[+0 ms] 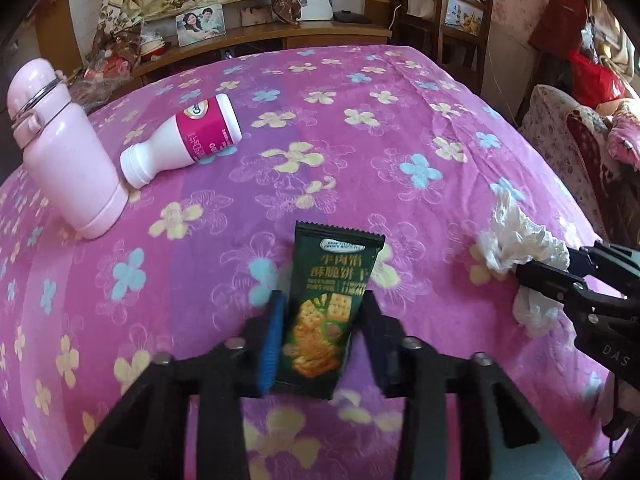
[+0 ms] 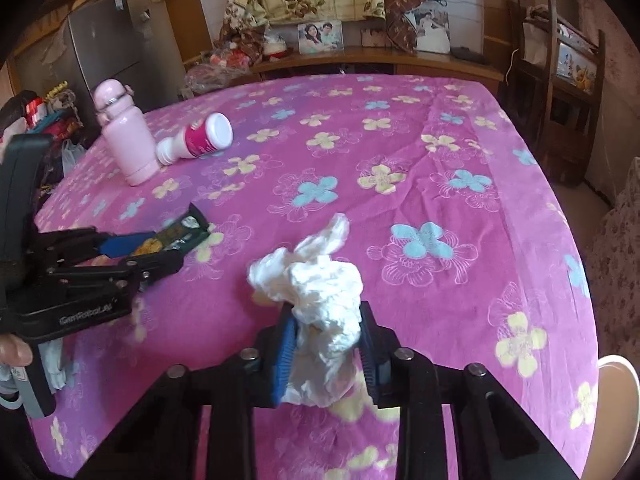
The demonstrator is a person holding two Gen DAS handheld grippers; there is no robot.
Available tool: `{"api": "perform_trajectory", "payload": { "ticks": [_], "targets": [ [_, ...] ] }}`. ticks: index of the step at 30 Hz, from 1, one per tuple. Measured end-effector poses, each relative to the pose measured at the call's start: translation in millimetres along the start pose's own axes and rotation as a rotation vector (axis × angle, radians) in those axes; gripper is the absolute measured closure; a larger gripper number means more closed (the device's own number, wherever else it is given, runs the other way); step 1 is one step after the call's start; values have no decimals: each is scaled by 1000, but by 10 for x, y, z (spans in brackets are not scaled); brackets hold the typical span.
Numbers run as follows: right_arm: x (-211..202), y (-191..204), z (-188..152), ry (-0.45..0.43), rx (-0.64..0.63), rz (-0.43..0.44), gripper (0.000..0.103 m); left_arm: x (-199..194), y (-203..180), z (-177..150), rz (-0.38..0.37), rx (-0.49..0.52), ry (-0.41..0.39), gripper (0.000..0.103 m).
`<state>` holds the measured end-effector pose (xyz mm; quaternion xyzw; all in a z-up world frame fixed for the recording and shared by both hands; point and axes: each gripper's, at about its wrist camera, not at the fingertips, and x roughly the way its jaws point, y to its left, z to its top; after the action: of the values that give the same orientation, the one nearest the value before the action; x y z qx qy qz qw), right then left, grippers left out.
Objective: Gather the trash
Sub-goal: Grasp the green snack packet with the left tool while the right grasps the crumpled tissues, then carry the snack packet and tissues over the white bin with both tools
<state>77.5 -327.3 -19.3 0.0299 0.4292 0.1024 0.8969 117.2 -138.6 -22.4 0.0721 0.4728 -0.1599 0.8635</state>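
My left gripper (image 1: 322, 304) is shut on a dark green biscuit wrapper (image 1: 326, 312), which stands up between its blue pads over the pink flowered cloth. In the right wrist view the same left gripper (image 2: 176, 246) comes in from the left with the wrapper (image 2: 180, 234) in it. My right gripper (image 2: 326, 320) is shut on a crumpled white tissue (image 2: 320, 296). In the left wrist view the right gripper (image 1: 520, 268) enters at the right edge, clamped on the tissue (image 1: 516, 244).
A pink flask (image 1: 60, 152) stands at the left of the flowered table (image 1: 360, 128), and a white bottle with a magenta label (image 1: 188, 136) lies on its side beside it. Wooden chairs (image 2: 560, 80) stand at the far right, a white round object (image 2: 618, 392) by the table's right edge.
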Motion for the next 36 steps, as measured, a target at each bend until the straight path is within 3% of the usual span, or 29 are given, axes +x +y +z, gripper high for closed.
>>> {"api": "perform_trajectory", "payload": {
  "ticks": [2,14,36],
  "targets": [
    [-111,30,-36,-17,3,15,78,-74,-28,-55,-8,-2,-9,68],
    [-862,48,-568,-86,77,64,78,-611,-475,-498,-55,1,-49,70],
    [-1748,-593,-1223,-150,200,-28,78,-1020,-1553,-677,-136,123,-99,70]
  ]
}}
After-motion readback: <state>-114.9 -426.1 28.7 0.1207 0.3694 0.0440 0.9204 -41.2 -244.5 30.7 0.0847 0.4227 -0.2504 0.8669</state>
